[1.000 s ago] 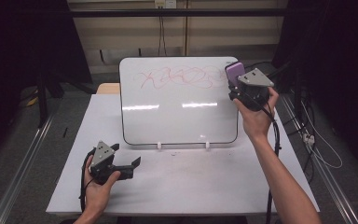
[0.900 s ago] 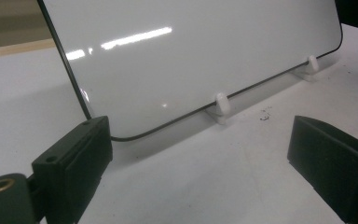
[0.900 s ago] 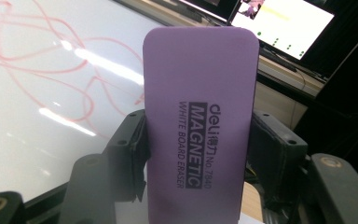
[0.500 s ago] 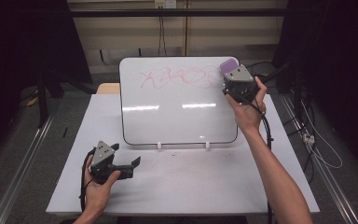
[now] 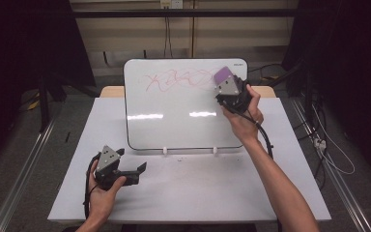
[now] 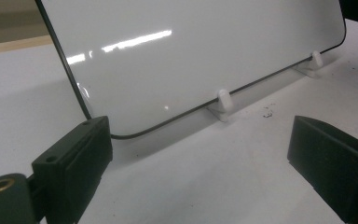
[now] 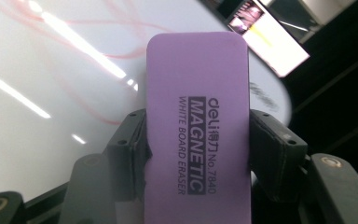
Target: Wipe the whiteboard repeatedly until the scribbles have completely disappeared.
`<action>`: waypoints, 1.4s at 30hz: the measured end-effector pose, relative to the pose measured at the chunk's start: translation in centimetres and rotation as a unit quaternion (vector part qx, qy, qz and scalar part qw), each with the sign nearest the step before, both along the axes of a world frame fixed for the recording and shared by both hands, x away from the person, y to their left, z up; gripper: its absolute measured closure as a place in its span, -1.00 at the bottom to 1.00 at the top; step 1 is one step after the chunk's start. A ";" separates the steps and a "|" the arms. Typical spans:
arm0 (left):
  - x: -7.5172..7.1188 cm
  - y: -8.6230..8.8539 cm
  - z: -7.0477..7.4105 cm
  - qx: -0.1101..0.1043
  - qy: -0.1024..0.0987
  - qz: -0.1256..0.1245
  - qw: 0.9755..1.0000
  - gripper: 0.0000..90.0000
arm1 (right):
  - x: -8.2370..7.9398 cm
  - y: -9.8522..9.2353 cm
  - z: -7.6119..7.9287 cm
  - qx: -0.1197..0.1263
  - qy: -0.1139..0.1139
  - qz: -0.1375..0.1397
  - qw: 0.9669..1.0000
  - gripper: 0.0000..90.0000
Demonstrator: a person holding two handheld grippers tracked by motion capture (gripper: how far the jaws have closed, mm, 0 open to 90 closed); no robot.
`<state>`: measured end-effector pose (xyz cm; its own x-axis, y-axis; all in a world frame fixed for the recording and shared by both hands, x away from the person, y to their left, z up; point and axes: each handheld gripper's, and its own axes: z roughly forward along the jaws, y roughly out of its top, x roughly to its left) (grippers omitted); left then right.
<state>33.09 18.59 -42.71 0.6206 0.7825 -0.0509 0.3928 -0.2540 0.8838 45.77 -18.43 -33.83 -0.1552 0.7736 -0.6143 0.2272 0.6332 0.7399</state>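
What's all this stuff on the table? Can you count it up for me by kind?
Whiteboard, standing, with red scribbles: 1
White clip feet under the whiteboard: 2
Purple eraser, clamped in the right gripper: 1
Hand-held grippers, counting the left gripper with its jaws apart: 2
Table: 1
Total: 7
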 end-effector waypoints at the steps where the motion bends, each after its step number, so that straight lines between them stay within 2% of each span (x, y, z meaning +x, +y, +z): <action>1: 0.0 -0.1 0.0 -0.002 0.000 0.000 1.000 -0.86 | -0.2 0.5 -0.3 -0.009 0.000 0.008 1.000 -0.07; 4: 0.1 -0.1 -0.1 -0.002 0.002 -0.001 1.000 -0.86 | -1.0 1.6 -1.0 -0.009 0.010 0.036 0.999 -0.07; 6: 0.1 -0.1 -0.2 0.000 0.003 -0.001 1.000 -0.86 | -1.2 1.8 -1.1 -0.011 0.013 0.043 0.999 -0.07; 7: 0.1 -0.1 -0.2 0.000 0.003 -0.001 1.000 -0.86 | -1.1 1.6 -1.0 -0.003 0.016 0.045 0.999 -0.07; 9: 0.0 0.0 -0.2 -0.001 0.003 0.000 1.000 -0.86 | -0.8 0.9 -0.7 0.010 0.014 0.033 0.999 -0.07; 12: 0.1 0.0 -0.2 -0.002 0.003 0.000 1.000 -0.86 | 0.1 -1.2 0.3 0.036 0.013 0.005 0.999 -0.07; 16: 0.2 0.0 -0.2 0.000 0.006 -0.001 1.000 -0.86 | 1.3 -3.7 1.8 0.057 0.009 -0.032 0.998 -0.07; 18: 0.2 0.0 -0.2 0.002 0.005 -0.002 1.000 -0.86 | 1.8 -4.5 2.4 0.069 0.009 -0.041 0.997 -0.07; 22: 0.1 0.0 -0.2 -0.001 0.005 -0.001 1.000 -0.86 | 2.0 -4.4 2.5 0.062 0.002 -0.056 0.996 -0.07; 24: 0.1 0.0 -0.2 -0.001 0.004 0.000 1.000 -0.86 | 1.8 -3.9 2.2 0.060 0.004 -0.047 0.997 -0.07; 26: 0.2 0.0 -0.2 0.000 0.004 -0.001 1.000 -0.86 | 1.4 -2.8 1.7 0.047 0.010 -0.032 0.998 -0.07; 29: 0.2 0.0 -0.2 0.002 0.004 -0.003 1.000 -0.86 | 0.6 -1.1 0.8 0.034 0.020 0.001 0.999 -0.07; 31: 0.2 -0.1 -0.2 0.002 0.003 -0.004 1.000 -0.86 | 0.2 -0.3 0.4 0.033 0.026 0.018 0.999 -0.07; 33: 0.2 -0.1 -0.2 0.002 0.004 -0.004 1.000 -0.86 | 0.1 -0.1 0.3 0.028 0.024 0.020 0.999 -0.07; 34: 0.2 -0.1 -0.2 0.002 0.004 -0.004 1.000 -0.86 | 0.3 -0.4 0.4 0.039 0.025 0.021 0.999 -0.07; 37: 0.2 0.1 -0.2 0.004 0.004 -0.002 1.000 -0.86 | 1.2 -1.9 1.2 0.065 0.021 0.003 0.998 -0.07; 42: 0.1 0.0 -0.2 0.004 0.003 -0.004 1.000 -0.86 | 2.6 -4.3 3.0 0.077 0.003 -0.037 0.996 -0.07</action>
<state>33.21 18.58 -42.92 0.6260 0.7784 -0.0478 0.3964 -0.2648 0.8791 48.38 -22.74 -30.81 -0.0981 0.8681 -0.4867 0.2742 0.4937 0.8253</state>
